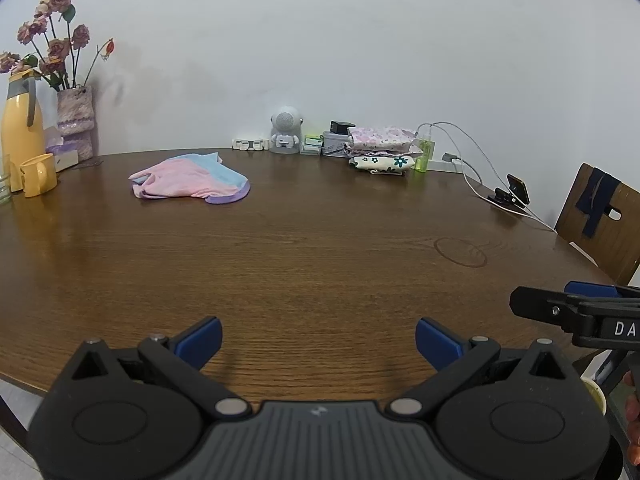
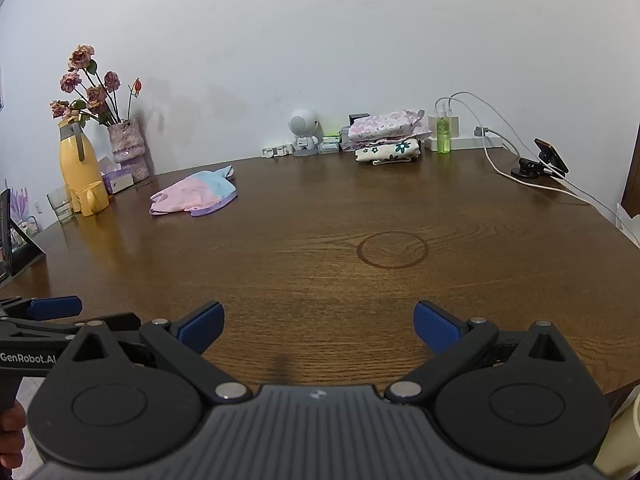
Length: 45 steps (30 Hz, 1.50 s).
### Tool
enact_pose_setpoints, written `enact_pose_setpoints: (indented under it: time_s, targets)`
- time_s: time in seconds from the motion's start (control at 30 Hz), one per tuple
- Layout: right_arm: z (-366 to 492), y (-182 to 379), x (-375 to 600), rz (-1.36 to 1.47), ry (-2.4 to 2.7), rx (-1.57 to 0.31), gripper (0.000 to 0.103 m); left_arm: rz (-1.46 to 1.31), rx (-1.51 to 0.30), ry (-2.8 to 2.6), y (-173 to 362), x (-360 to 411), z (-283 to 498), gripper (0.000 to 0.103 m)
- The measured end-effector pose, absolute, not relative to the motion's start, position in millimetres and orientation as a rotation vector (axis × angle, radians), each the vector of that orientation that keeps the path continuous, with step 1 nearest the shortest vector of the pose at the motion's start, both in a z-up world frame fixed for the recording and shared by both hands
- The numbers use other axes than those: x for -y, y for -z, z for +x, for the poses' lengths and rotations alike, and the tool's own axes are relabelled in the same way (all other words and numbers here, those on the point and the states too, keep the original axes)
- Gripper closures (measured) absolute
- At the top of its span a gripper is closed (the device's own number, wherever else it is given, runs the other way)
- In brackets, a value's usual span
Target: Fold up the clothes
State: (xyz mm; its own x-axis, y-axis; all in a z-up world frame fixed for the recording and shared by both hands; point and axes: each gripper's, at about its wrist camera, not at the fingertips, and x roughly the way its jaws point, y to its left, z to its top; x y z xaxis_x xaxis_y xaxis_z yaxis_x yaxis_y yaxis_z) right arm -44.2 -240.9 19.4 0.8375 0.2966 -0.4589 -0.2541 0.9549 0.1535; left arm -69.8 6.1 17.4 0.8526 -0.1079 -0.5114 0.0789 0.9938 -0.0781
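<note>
Wooden table (image 1: pixel 320 260) under both level, wide-open claws (image 1: pixel 319 338) (image 2: pixel 319 326).

We see a round brown wooden surface (image 2: pixel 320 280) against a white wall (image 2: pixel 320 40), with a faint ring mark (image 2: pixel 393 249) in the wood. At the far left we see a yellow thermos (image 2: pixel 80 164), a yellow mug (image 2: pixel 91 198) just beside it, a clear glass (image 2: pixel 61 203), and a knit-covered vase (image 2: pixel 129 148) of dried roses (image 2: pixel 86 88). At the back wall we see a small white astronaut figure (image 2: pixel 304 130), a green bottle (image 2: pixel 443 135), a white power strip (image 2: pixel 472 142) with cables, and a clip-mounted phone (image 2: pixel 551 156). A wooden chair (image 1: pixel 604 220) stands at the right.
</note>
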Motion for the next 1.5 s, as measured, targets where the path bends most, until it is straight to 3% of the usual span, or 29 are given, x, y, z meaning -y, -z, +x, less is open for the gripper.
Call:
enact_pose_setpoints:
  time_s: [1.5]
  targets:
    - [-41.0, -16.2, 237.4, 0.081, -0.289, -0.533, 0.000, -0.057, -0.557, 0.102, -13.8, -6.0, -63.5, 0.000]
